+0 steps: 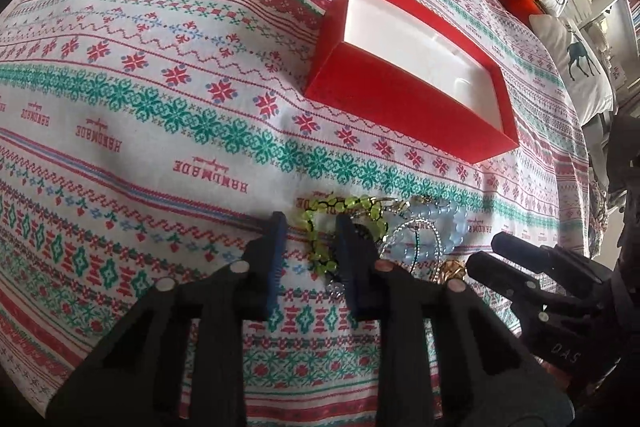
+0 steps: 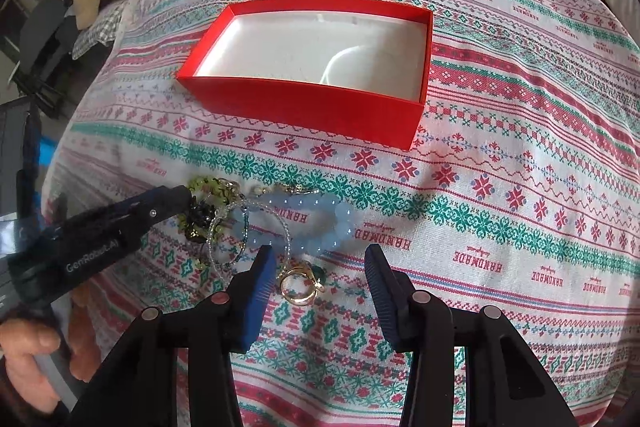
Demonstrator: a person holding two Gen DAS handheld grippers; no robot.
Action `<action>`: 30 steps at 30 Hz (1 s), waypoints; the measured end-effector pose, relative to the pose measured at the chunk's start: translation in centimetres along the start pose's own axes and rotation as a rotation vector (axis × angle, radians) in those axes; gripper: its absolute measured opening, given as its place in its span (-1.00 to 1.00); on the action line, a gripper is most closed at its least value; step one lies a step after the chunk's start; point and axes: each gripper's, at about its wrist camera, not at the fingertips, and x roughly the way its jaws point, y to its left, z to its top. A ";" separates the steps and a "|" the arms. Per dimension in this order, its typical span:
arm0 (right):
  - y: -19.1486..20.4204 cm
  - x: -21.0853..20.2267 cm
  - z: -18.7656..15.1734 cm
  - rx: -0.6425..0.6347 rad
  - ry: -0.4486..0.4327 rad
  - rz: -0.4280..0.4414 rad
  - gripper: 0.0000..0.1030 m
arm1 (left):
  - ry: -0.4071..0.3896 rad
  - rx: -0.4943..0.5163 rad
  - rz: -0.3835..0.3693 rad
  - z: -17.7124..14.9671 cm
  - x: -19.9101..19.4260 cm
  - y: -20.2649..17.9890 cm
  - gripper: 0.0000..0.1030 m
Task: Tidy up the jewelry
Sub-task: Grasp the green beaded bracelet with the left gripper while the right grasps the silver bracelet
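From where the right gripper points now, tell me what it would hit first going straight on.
Probably the gold ring clasp between the right gripper tips, with the blue bead bracelet just beyond; depth is uncertain.

I see a red box [image 2: 304, 107] with a white inside on a bedspread [image 2: 500, 187] banded in red, green and white cross-stitch motifs. The pale blue bead bracelet [image 2: 320, 223] lies by a yellow-green beaded strand [image 1: 320, 223] and a gold clasp [image 2: 300, 285].

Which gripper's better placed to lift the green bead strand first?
Left. The left gripper already straddles the green bead strand. The right gripper sits over the gold clasp and blue bead bracelet instead.
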 end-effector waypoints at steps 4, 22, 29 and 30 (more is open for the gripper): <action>0.8 0.7 0.9 0.001 -0.004 -0.014 -0.09 | 0.008 -0.027 -0.023 1.2 0.8 0.0 -0.58; 0.1 0.5 0.3 0.013 -0.011 0.007 -0.09 | -0.074 0.054 -0.096 1.0 -2.9 -1.0 -0.88; 1.1 0.8 0.6 0.004 -0.004 0.045 -0.09 | -0.119 0.125 -0.183 0.1 -6.3 -2.0 -0.88; 1.3 0.9 0.7 0.004 -0.003 0.048 -0.09 | -0.122 0.131 -0.196 0.0 -6.8 -2.0 -0.88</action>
